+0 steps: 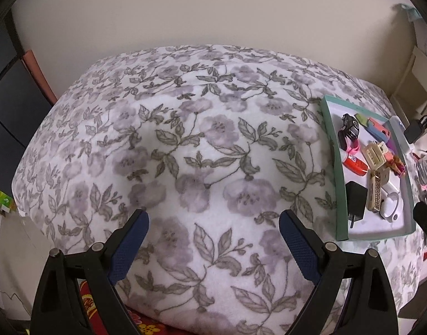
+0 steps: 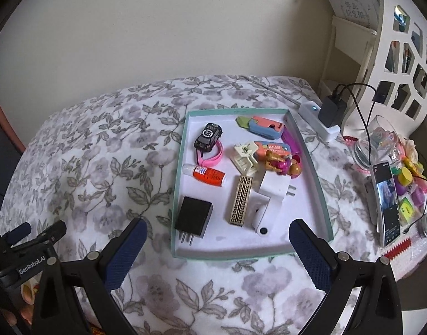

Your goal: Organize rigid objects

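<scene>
A shallow teal-walled tray lies on a floral blanket. In it are a black plug adapter, an orange-and-white tube, a black toy car on a pink band, a gold-patterned bar, a white charger, a cream hair claw, a small figure and coloured cases. My right gripper hangs open just before the tray's near wall. My left gripper is open over bare blanket, left of the tray.
A phone stands propped at the right beside a glass jar and bright small pots. A white power strip with a black charger sits behind the tray. A white cut-out shelf rises at the far right. The blanket spreads left.
</scene>
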`<action>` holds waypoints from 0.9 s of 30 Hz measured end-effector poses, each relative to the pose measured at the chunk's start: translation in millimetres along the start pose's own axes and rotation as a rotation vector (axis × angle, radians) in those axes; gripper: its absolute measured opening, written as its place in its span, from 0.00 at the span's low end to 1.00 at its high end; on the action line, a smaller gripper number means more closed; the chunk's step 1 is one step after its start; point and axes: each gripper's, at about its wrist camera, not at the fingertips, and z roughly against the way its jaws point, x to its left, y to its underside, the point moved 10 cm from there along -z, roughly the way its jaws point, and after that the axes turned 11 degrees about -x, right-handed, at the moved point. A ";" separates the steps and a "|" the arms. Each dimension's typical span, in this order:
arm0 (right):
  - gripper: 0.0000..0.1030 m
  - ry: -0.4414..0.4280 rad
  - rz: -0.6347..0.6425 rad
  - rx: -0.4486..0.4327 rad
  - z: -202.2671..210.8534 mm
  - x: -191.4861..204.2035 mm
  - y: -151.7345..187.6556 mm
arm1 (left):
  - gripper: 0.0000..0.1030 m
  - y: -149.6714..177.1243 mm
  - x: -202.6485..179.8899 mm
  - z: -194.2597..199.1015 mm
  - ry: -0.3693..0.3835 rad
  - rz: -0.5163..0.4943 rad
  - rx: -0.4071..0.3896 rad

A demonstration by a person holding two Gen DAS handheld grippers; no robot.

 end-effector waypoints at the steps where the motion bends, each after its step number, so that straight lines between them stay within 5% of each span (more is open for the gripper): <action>1: 1.00 0.003 -0.002 0.004 0.3 -0.5 2.0 | 0.92 0.0 -1.6 1.5 0.002 -0.006 -0.006; 27: 1.00 0.016 -0.015 0.028 -0.7 -8.8 15.8 | 0.92 4.6 -9.1 6.0 -0.001 -0.052 -0.013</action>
